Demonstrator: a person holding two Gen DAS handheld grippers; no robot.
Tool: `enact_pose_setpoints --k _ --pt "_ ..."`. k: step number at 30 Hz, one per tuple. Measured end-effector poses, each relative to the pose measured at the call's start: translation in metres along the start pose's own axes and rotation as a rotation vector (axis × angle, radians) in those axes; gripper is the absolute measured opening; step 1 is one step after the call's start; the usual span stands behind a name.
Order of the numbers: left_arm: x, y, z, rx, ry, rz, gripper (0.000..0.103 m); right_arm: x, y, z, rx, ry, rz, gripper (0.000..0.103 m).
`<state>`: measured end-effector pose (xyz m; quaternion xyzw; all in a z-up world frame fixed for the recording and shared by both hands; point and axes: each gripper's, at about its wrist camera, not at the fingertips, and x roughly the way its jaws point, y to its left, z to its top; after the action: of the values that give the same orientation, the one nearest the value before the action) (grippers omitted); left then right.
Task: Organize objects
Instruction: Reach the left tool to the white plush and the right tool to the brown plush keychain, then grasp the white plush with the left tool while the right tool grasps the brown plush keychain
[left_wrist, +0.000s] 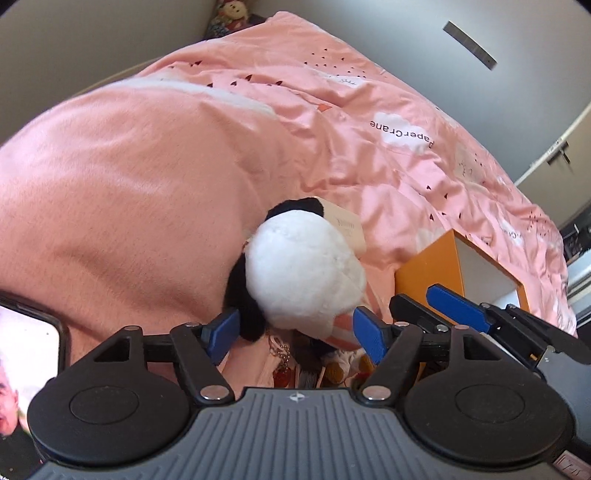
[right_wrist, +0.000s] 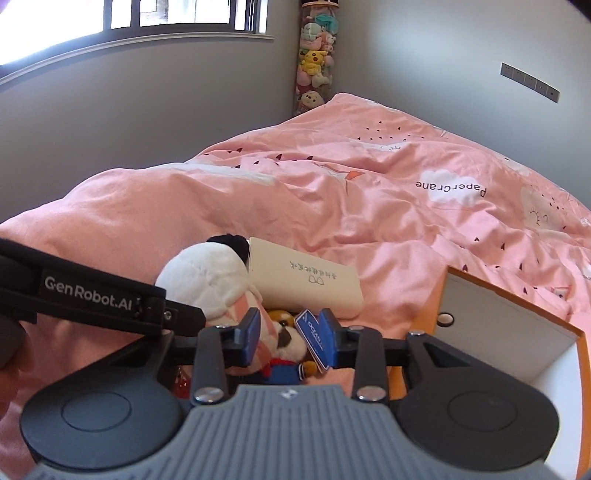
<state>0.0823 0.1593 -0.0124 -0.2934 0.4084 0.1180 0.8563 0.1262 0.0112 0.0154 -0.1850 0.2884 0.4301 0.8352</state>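
Duvet lies bare beyond box rim.

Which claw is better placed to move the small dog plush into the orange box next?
Probably the right claw: the small dog plush sits between its fingers, with the orange box open just beside it. The left claw gapes wide in front of the big panda plush instead.

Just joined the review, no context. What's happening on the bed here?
A person is tidying a pile on the pink duvet with two handheld grippers. The left gripper stands open at the white plush panda, not gripping it. The right gripper has its fingers around a small brown plush dog with a blue tag; contact is unclear. A cream case and an open orange box sit beside them.
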Motion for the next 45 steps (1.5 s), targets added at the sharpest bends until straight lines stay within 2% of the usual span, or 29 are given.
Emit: enact_pose_setpoints --k 4,9,12,14,19,22,27,31,34,35,40,45 --pt "0.012 0.003 0.004 -0.029 0.014 0.000 0.090 0.015 0.000 -0.001 -0.006 0.035 0.007 0.036" --pt "0.028 0.002 0.008 -0.029 0.013 -0.007 0.093 0.030 -0.003 -0.004 -0.014 0.071 0.001 0.036" --pt "0.035 -0.001 0.008 -0.015 0.002 -0.017 0.093 0.036 -0.003 -0.005 -0.023 0.080 -0.005 0.033" --pt "0.038 -0.003 0.008 0.000 -0.007 -0.022 0.093 0.040 -0.004 -0.006 -0.020 0.089 0.006 0.027" --pt "0.034 -0.008 0.007 0.046 -0.058 -0.030 0.085 0.041 -0.007 -0.006 -0.004 0.097 0.017 0.027" --pt "0.026 -0.015 0.009 0.123 -0.075 -0.019 0.084 0.039 -0.015 -0.007 0.043 0.120 0.045 0.027" --pt "-0.001 -0.036 0.014 0.341 -0.110 0.045 0.083 0.039 -0.023 -0.011 0.106 0.180 0.085 0.027" --pt "-0.011 -0.045 0.021 0.481 -0.019 0.057 0.083 0.042 -0.027 -0.012 0.160 0.215 0.147 0.027" --pt "-0.012 -0.047 0.021 0.543 0.022 0.074 0.083 0.049 -0.024 -0.010 0.164 0.249 0.163 0.028" --pt "-0.009 -0.047 0.021 0.550 0.032 0.073 0.083 0.052 -0.023 -0.010 0.156 0.265 0.160 0.033" --pt "0.006 -0.036 0.028 0.447 0.040 0.063 0.084 0.067 -0.020 -0.012 0.151 0.351 0.140 0.046" --pt "0.026 -0.020 0.037 0.308 0.063 0.033 0.084 0.078 -0.020 -0.014 0.152 0.386 0.147 0.048"
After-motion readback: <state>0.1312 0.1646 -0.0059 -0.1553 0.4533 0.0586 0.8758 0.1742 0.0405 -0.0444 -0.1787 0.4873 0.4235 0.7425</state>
